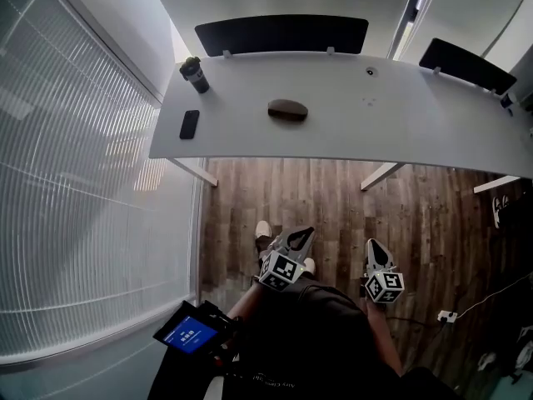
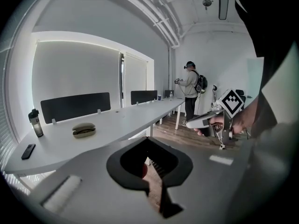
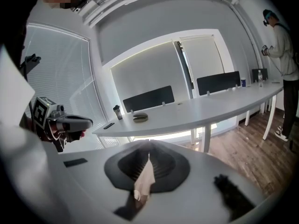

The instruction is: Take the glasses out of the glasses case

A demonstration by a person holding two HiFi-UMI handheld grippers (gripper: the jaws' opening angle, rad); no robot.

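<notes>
An olive-brown glasses case lies closed near the middle of the white table. It also shows far ahead in the left gripper view as the case and in the right gripper view as the case. My left gripper and right gripper hang side by side over the wooden floor, well short of the table. The left gripper is shut with nothing in it, and so is the right gripper. Each gripper view catches the other one: the right gripper and the left gripper.
A black bottle and a dark phone sit at the table's left end. Black screens line its far edge. A ribbed glass wall runs along the left. Another person stands far off beyond the table.
</notes>
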